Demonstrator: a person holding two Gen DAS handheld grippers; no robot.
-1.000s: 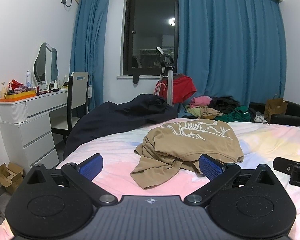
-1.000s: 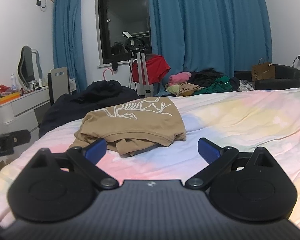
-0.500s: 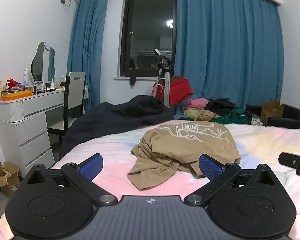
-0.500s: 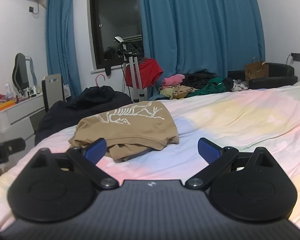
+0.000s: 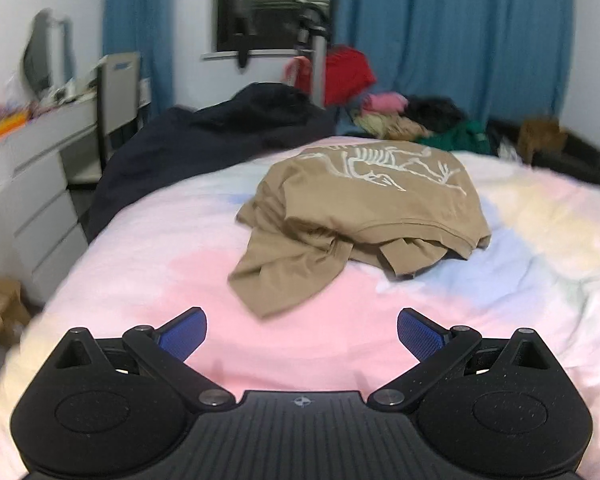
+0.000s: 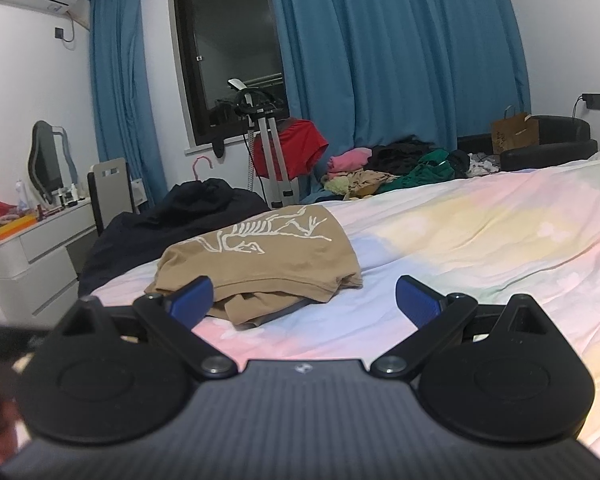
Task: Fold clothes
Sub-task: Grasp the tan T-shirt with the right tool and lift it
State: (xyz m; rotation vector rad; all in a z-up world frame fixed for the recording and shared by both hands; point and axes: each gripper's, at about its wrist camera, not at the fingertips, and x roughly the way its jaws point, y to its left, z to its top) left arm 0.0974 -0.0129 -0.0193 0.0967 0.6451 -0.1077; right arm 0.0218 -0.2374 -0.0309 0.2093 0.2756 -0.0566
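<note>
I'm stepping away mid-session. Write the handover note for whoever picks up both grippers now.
Left gripper: open, empty, above the bedsheet, short of the shirt.
Right gripper: open, empty, aimed at the shirt's near edge.
Tan T-shirt: crumpled on the bed, skeleton print up, one flap trailing toward you.
Done: nothing folded yet.
Left: spread it flat, fold it; more clothes are heaped beyond the bed.

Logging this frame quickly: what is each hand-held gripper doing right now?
Left hand-held gripper: open, holding nothing, short of the crumpled tan cotton T-shirt with a white skeleton print.
Right hand-held gripper: open, holding nothing.
</note>
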